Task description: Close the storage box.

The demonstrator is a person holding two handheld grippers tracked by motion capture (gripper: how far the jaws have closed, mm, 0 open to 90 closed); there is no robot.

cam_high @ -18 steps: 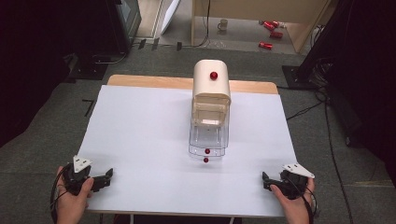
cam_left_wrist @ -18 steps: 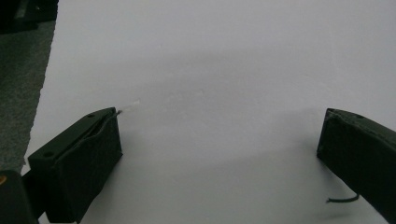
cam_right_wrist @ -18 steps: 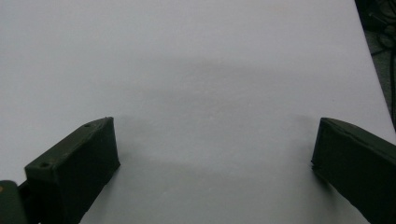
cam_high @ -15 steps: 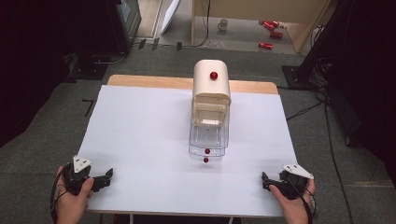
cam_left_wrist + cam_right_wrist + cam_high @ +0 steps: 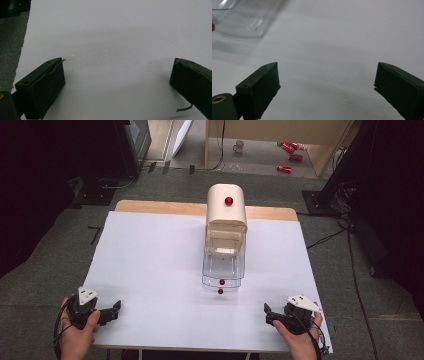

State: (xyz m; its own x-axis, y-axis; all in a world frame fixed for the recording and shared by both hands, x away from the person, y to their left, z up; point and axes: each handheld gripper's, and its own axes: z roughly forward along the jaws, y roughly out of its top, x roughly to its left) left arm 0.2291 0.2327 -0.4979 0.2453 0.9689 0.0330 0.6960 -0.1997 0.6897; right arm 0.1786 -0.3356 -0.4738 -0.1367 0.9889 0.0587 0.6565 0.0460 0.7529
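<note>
High view: left gripper (image 5: 114, 310) and right gripper (image 5: 268, 314), both jaws spread empty, flank the clear drawer (image 5: 222, 270), well apart.

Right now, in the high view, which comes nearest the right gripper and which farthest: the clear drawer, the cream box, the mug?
1. Clear drawer, mid-table, nearest the right gripper.
2. Cream box, behind it at the table's far edge.
3. Mug, on the floor beyond.
</note>
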